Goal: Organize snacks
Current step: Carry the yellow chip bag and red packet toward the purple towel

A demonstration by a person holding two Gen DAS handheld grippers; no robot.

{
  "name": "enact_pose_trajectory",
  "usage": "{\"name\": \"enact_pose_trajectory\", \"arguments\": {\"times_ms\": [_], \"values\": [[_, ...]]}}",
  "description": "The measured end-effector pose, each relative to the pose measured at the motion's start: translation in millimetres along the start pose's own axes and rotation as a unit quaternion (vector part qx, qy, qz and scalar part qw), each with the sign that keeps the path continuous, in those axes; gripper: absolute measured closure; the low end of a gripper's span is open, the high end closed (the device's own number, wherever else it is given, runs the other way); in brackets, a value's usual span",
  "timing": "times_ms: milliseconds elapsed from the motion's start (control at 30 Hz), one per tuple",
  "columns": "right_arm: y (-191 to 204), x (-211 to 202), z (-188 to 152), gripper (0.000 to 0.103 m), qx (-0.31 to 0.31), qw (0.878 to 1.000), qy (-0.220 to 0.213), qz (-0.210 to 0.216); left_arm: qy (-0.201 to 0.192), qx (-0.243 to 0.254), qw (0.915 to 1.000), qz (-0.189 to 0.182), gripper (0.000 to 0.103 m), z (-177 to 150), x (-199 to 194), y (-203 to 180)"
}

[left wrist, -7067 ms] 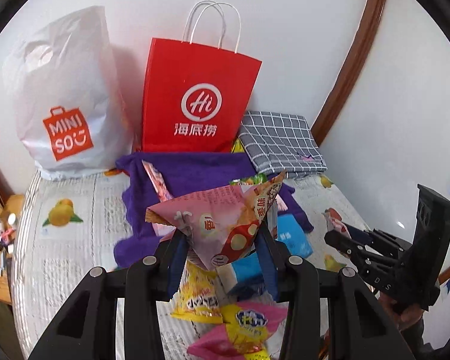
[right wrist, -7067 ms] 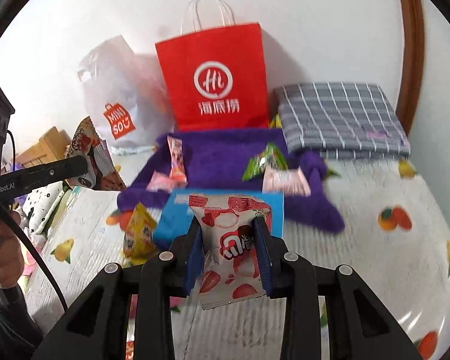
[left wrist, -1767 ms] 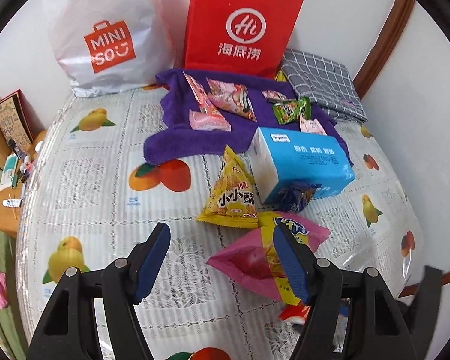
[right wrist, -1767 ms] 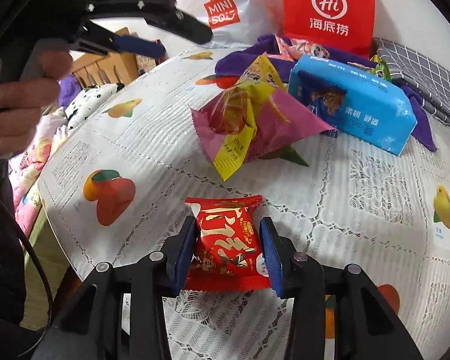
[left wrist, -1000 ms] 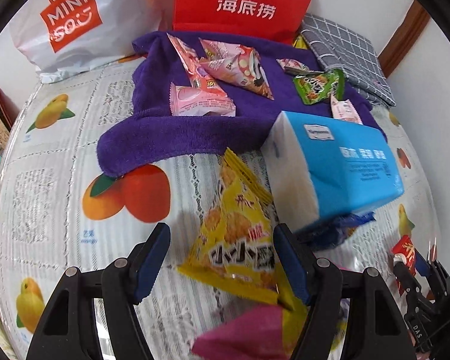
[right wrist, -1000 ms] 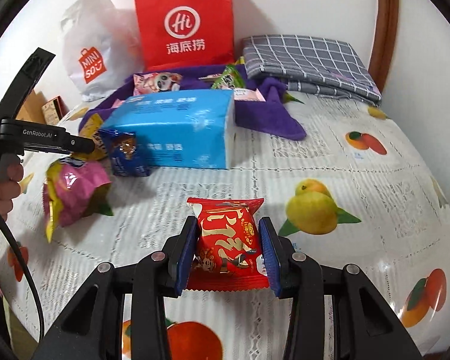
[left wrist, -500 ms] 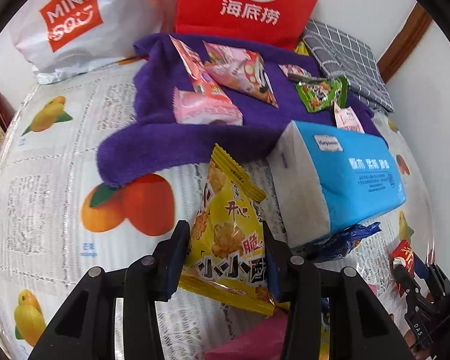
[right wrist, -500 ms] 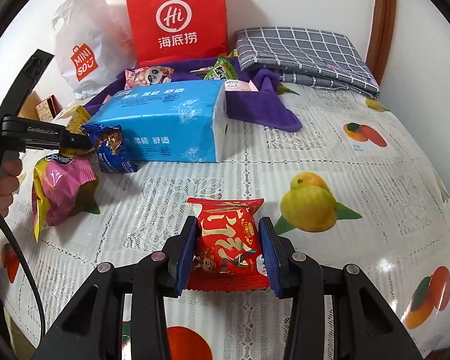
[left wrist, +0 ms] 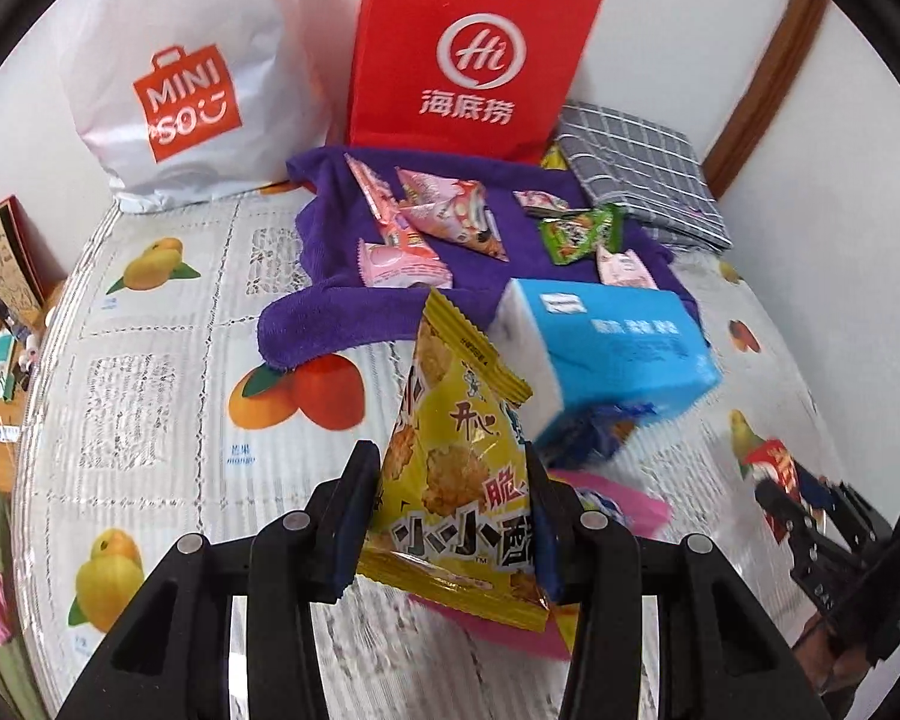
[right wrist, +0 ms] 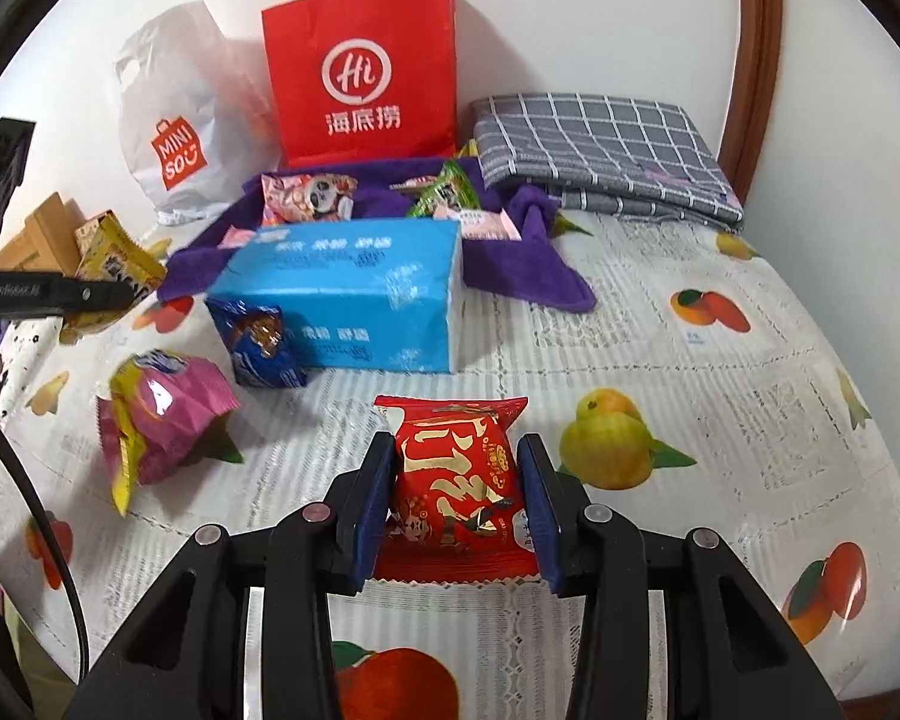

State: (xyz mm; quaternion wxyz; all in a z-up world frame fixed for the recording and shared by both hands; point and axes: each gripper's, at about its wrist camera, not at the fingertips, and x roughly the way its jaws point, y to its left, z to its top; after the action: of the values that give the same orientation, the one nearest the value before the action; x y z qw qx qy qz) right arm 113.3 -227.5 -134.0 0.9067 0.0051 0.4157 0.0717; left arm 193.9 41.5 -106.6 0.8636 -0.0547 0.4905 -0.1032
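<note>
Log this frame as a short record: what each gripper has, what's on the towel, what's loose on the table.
left gripper: shut on yellow snack bag
right gripper: shut on red snack packet
purple towel: several small pink packets and a green one
loose on tablecloth: blue tissue pack, dark blue packet, pink-yellow bag

Low in the frame, the right claw (right wrist: 459,495) grips a red snack packet (right wrist: 456,492) above a fruit-print worktop (right wrist: 720,372). A blue tissue pack (right wrist: 354,294) lies mid-frame, a pink bag (right wrist: 162,414) at left, a red paper bag (right wrist: 363,72) behind.
</note>
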Motion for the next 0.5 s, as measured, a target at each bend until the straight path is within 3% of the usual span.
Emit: {"name": "enact_pose_trajectory", "arguments": {"times_ms": [500], "values": [[9.2,-32.4,20.7,0.062,0.003,1.0,-0.029,-0.004,-0.018,0.015,0.9992,-0.031,0.06,-19.4,-33.3,-31.4]]}}
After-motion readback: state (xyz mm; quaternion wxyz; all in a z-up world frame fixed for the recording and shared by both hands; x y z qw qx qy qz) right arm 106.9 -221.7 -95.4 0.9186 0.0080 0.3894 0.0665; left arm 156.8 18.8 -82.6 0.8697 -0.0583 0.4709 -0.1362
